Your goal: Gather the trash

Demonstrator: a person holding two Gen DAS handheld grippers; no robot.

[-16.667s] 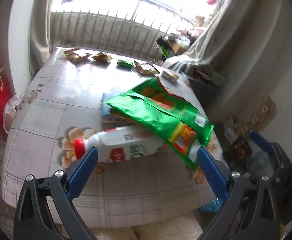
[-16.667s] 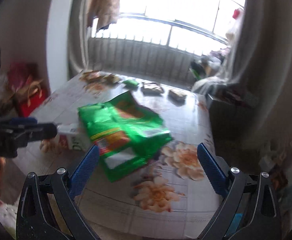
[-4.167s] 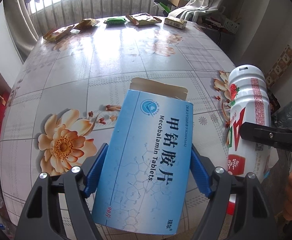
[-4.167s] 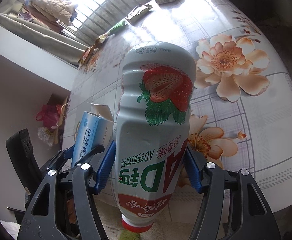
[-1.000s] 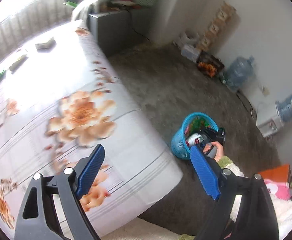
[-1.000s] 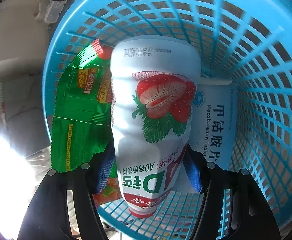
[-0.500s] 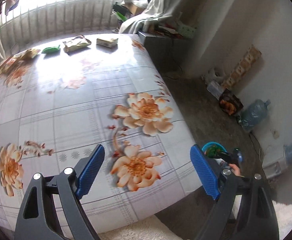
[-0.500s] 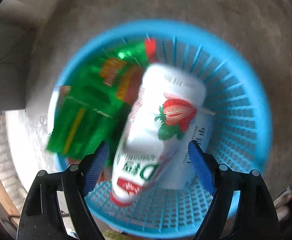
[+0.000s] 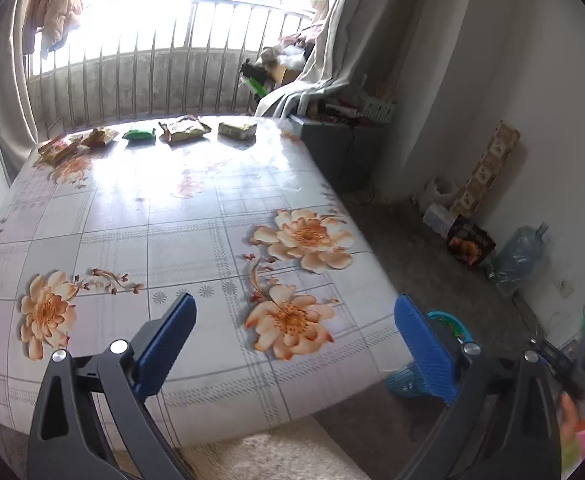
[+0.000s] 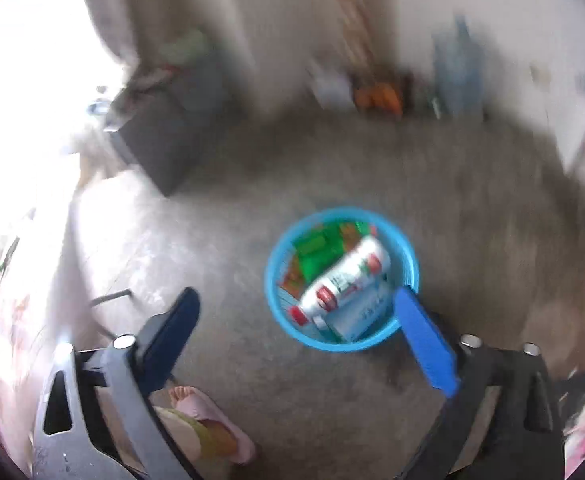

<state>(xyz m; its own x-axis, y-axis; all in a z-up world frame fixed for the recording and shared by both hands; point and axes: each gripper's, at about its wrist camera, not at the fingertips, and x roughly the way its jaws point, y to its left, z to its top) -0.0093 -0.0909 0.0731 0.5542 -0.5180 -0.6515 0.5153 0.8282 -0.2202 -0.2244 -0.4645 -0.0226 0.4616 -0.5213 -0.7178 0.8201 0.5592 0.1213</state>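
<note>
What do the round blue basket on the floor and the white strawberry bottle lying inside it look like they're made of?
The round blue basket looks like moulded plastic: uniform bright colour, thin rim, though blur hides any lattice. The white strawberry bottle seems to be opaque plastic with a glossy printed label and a red cap; blur leaves that uncertain.

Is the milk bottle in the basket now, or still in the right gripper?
In the basket. The milk bottle lies tipped inside the blue basket; the right gripper, opening, has nothing between its fingers.
</note>
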